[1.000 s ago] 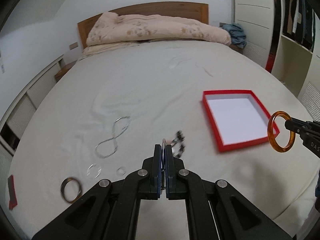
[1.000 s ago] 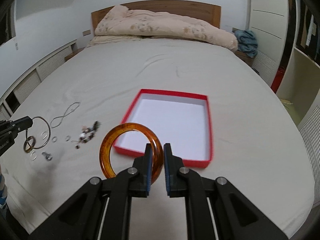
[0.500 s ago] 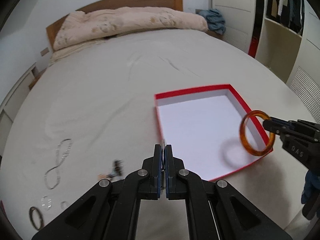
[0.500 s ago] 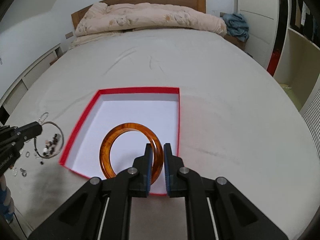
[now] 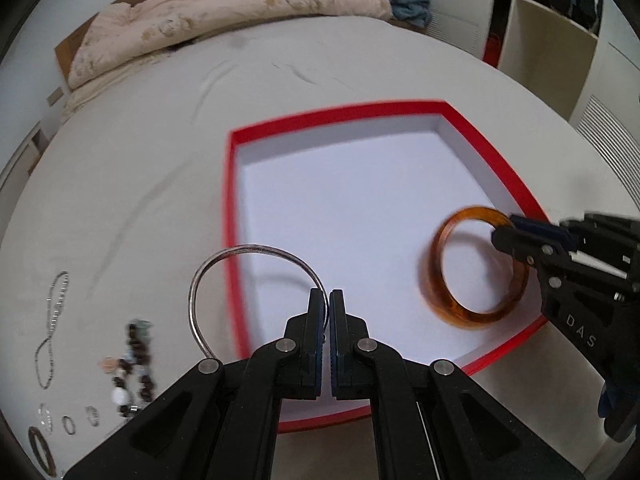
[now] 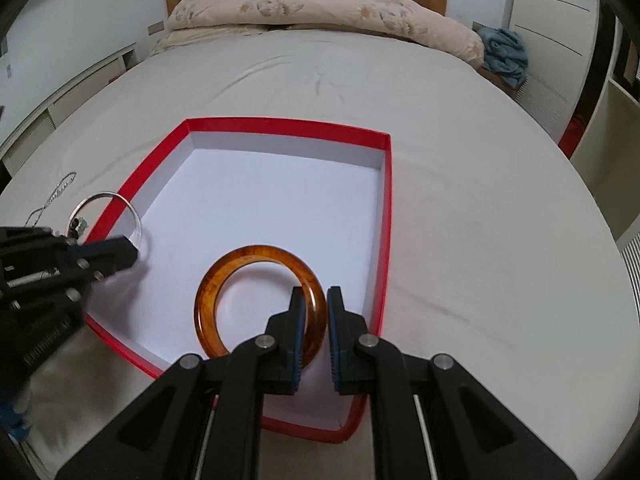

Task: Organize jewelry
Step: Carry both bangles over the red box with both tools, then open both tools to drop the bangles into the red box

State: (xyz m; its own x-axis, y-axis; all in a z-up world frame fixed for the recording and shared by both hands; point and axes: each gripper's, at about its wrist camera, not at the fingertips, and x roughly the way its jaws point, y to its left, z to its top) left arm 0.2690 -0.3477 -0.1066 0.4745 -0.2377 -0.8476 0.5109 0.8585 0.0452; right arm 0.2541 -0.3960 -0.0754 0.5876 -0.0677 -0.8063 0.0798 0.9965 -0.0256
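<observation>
A red box (image 5: 231,216) with a white floor lies on the bed; it also shows in the right wrist view (image 6: 387,216). My left gripper (image 5: 329,300) is shut on a thin silver bangle (image 5: 224,258) and holds it over the box's left rim. The silver bangle also shows in the right wrist view (image 6: 130,210). My right gripper (image 6: 317,300) is shut on an amber bangle (image 6: 212,292), low over the box's near right part. The amber bangle also shows in the left wrist view (image 5: 434,272).
A silver chain (image 5: 54,312), a dark bead bracelet (image 5: 136,360), several small rings (image 5: 68,424) and a dark bangle (image 5: 38,448) lie on the sheet left of the box. A folded quilt (image 6: 320,8) lies at the headboard. Shelves stand at the right.
Both grippers have moved in over the red box and lower. The silver bangle has swung out to the left of my left fingers. The amber bangle is now nearer the box floor.
</observation>
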